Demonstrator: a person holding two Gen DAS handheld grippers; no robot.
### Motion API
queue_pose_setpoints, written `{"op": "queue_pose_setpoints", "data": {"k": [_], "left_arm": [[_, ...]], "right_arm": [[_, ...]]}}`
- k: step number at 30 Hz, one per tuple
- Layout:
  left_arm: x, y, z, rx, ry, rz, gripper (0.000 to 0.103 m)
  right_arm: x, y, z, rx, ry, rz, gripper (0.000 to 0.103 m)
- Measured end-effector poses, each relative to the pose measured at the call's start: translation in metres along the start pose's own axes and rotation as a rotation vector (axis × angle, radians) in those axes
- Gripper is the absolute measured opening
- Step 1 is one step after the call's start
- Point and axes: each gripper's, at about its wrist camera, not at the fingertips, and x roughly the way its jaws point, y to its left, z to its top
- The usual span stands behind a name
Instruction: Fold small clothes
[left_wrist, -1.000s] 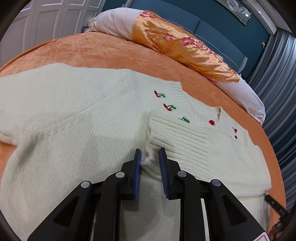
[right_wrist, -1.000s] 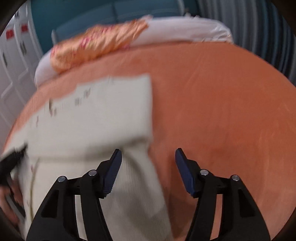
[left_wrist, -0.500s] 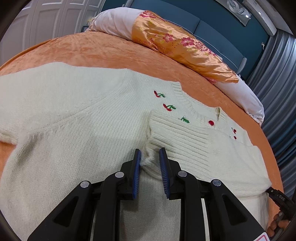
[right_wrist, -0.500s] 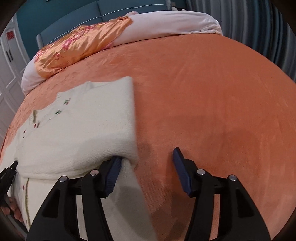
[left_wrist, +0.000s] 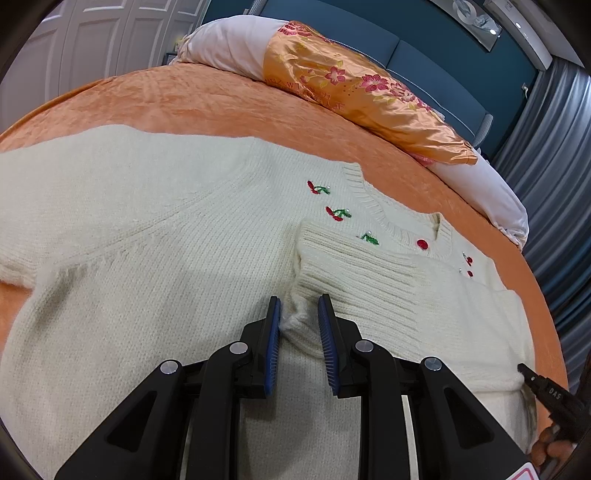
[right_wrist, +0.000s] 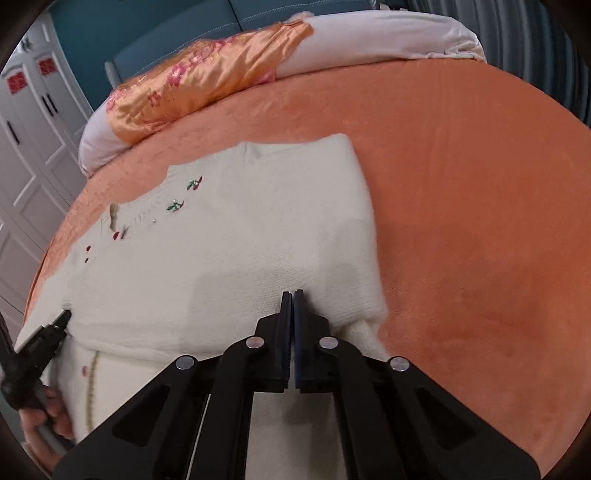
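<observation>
- Cream knit: one sweater (left_wrist: 155, 236) lies flat on the bed (right_wrist: 461, 177), one sleeve folded across the chest so that its ribbed cuff (left_wrist: 354, 280) rests just below the neckline.
- Counted items: one sweater, two hand-held grippers, one long bolster pillow (left_wrist: 369, 92) with an orange floral satin middle at the head edge of the bed.
- Embroidery: three cherry motifs and one red button show beside the collar in the left wrist view.
- Left hand-held gripper (left_wrist: 299, 332): jaws narrowly apart, with the corner of the ribbed cuff bunched between the blue pads; the left pad touches the knit, but a firm clamp cannot be confirmed.
- Right hand-held gripper (right_wrist: 293, 325): jaws pressed together, tips on the folded sleeve near the sweater's right side edge; whether any knit is caught between them cannot be told.
- Edges: the sweater's folded right edge runs straight toward the head edge of the bed; its other sleeve spreads out toward the left edge of the bed.
- Open room: a broad stretch of bare orange bedspread lies between the sweater's right edge and the right edge of the bed.
- Surroundings: white wardrobe doors (right_wrist: 26, 155) stand beyond the left edge of the bed.
</observation>
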Motion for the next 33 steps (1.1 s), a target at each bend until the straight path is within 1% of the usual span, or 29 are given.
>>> {"op": "queue_pose_setpoints", "data": {"k": [4, 6, 8, 9, 10, 11, 12, 13, 15, 17, 18, 19, 21, 22, 24, 25, 26, 27, 28, 29, 30, 31, 32, 33], "left_arm": [[-0.002, 0.001, 0.002, -0.017, 0.003, -0.017, 0.023], [-0.007, 0.002, 0.005, -0.032, 0.010, -0.011, 0.023], [-0.029, 0.007, 0.006, -0.059, -0.008, 0.039, 0.036], [-0.039, 0.012, 0.005, -0.072, -0.023, 0.056, 0.050], [-0.058, 0.023, 0.004, -0.094, -0.051, 0.073, 0.060], [-0.073, 0.035, 0.004, -0.116, -0.073, 0.083, 0.063], [-0.087, 0.050, 0.005, -0.142, -0.093, 0.093, 0.068], [-0.105, 0.073, 0.008, -0.176, -0.106, 0.118, 0.071], [-0.126, 0.113, 0.018, -0.232, -0.114, 0.170, 0.073], [-0.148, 0.171, 0.034, -0.308, -0.115, 0.271, 0.073], [-0.154, 0.191, 0.039, -0.337, -0.119, 0.302, 0.073], [-0.165, 0.228, 0.048, -0.402, -0.127, 0.354, 0.073], [-0.177, 0.270, 0.058, -0.478, -0.143, 0.407, 0.073], [-0.185, 0.301, 0.064, -0.532, -0.159, 0.447, 0.073], [-0.189, 0.332, 0.068, -0.594, -0.159, 0.490, 0.073], [-0.189, 0.349, 0.071, -0.635, -0.156, 0.497, 0.073], [-0.186, 0.358, 0.071, -0.659, -0.143, 0.489, 0.073], [-0.183, 0.366, 0.072, -0.683, -0.131, 0.479, 0.071], [-0.181, 0.371, 0.073, -0.704, -0.134, 0.449, 0.070], [-0.180, 0.372, 0.074, -0.710, -0.137, 0.437, 0.067], [-0.178, 0.373, 0.078, -0.705, -0.142, 0.424, 0.050], [-0.175, 0.370, 0.084, -0.683, -0.132, 0.401, 0.027], [-0.171, 0.364, 0.092, -0.653, -0.114, 0.391, 0.018], [-0.169, 0.358, 0.099, -0.627, -0.113, 0.385, 0.010]], "right_arm": [[-0.003, 0.009, -0.006, -0.043, -0.040, -0.041, 0.000], [-0.003, 0.011, -0.007, -0.063, -0.050, -0.060, 0.000], [-0.003, 0.010, -0.008, -0.067, -0.057, -0.064, 0.000], [-0.003, 0.010, -0.008, -0.067, -0.060, -0.064, 0.000], [-0.003, 0.009, -0.010, -0.069, -0.062, -0.067, 0.000], [-0.003, 0.010, -0.010, -0.072, -0.064, -0.071, 0.000], [-0.002, 0.012, -0.010, -0.076, -0.066, -0.076, 0.000], [-0.002, 0.012, -0.010, -0.076, -0.067, -0.077, 0.000], [-0.003, 0.011, -0.011, -0.071, -0.068, -0.071, 0.000], [-0.004, 0.011, -0.012, -0.065, -0.069, -0.067, 0.000], [-0.004, 0.011, -0.012, -0.060, -0.069, -0.063, 0.000], [-0.004, 0.011, -0.012, -0.060, -0.070, -0.063, 0.000], [-0.003, 0.011, -0.012, -0.062, -0.070, -0.066, 0.000], [-0.003, 0.011, -0.012, -0.062, -0.070, -0.065, 0.000], [-0.003, 0.010, -0.011, -0.064, -0.069, -0.068, 0.000], [-0.003, 0.010, -0.012, -0.064, -0.070, -0.069, 0.000], [-0.003, 0.010, -0.012, -0.064, -0.070, -0.069, 0.000], [-0.003, 0.010, -0.012, -0.064, -0.070, -0.069, 0.000], [-0.003, 0.010, -0.012, -0.064, -0.071, -0.069, 0.000], [-0.003, 0.010, -0.012, -0.065, -0.071, -0.069, 0.000], [-0.003, 0.009, -0.011, -0.065, -0.071, -0.067, 0.000], [-0.003, 0.009, -0.011, -0.064, -0.070, -0.067, 0.000], [-0.003, 0.009, -0.011, -0.064, -0.070, -0.066, 0.000], [-0.003, 0.009, -0.011, -0.061, -0.071, -0.062, 0.000]]}}
